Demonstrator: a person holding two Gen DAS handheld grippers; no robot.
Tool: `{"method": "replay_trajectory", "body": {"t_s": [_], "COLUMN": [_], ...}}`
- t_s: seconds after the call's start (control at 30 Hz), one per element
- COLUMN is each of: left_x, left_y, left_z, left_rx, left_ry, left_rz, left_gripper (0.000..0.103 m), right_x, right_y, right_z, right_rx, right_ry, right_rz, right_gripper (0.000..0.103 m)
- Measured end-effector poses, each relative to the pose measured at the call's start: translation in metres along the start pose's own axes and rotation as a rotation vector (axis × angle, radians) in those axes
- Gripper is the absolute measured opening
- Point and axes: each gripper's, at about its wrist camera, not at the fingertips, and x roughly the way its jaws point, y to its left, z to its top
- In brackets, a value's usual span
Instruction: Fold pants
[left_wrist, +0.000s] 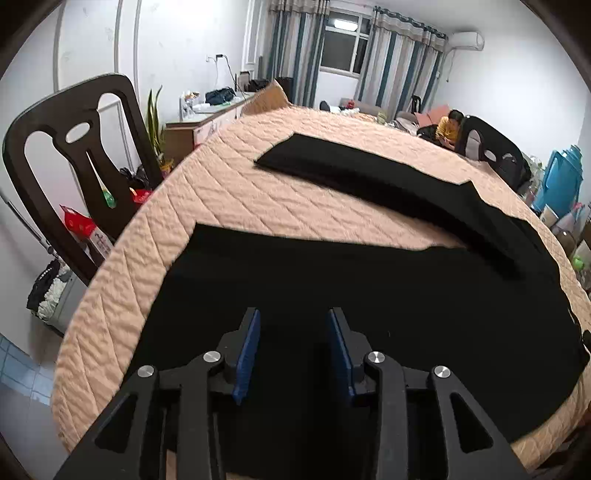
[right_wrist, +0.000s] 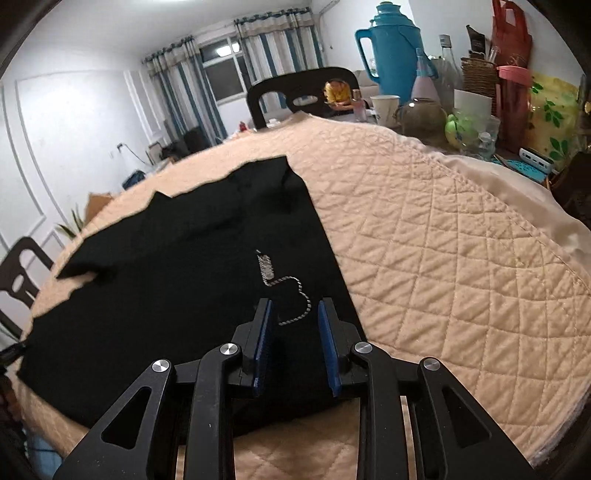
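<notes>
- Two grippers, one per view: the left gripper (left_wrist: 293, 314) and the right gripper (right_wrist: 295, 304) both hang over black cloth, jaws apart, with nothing between them.
- One pair of black pants (left_wrist: 332, 280) lies flat on the quilted peach cover (left_wrist: 229, 199) of the desk; its two legs spread apart toward the far left.
- One silver chain (right_wrist: 291, 291) rests on the pants just beyond the right gripper.
- Two dark chairs: a near chair (left_wrist: 66, 162) at the left edge, a far chair (left_wrist: 491, 147) at the right edge.
- One blue thermos (right_wrist: 391, 55) stands among bottles, far right.
</notes>
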Motion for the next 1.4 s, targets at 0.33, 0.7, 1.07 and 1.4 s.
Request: {"method": "replay_trajectory", "body": {"t_s": [0.33, 0.7, 1.07, 1.4], "left_x": [0.022, 0.006, 0.004, 0.011], "left_y": [-0.009, -0.007, 0.001, 0.008], "left_z": [0.009, 0.0, -0.004, 0.017], "left_rx": [0.056, 0.036, 0.035, 0.024], "left_ry": [0.012, -0.003, -0.01, 0.016], "left_rz": [0.049, 0.053, 0.072, 0.06], "left_gripper": [0.056, 0.057, 0.058, 0.06], "right_x": [0.036, 0.021, 0.016, 0.026], "right_y": [0.037, 0.038, 0.04, 0.041], "right_z": [0.005, -0.002, -0.005, 0.01], "right_rx": [-0.086, -0.139, -0.166, -0.184], "right_ry": [0.074, 0.057, 0.05, 0.081], "right_rz": [0.062, 0.032, 0.019, -0.009], "right_gripper": [0.026, 0.026, 0.026, 0.026]}}
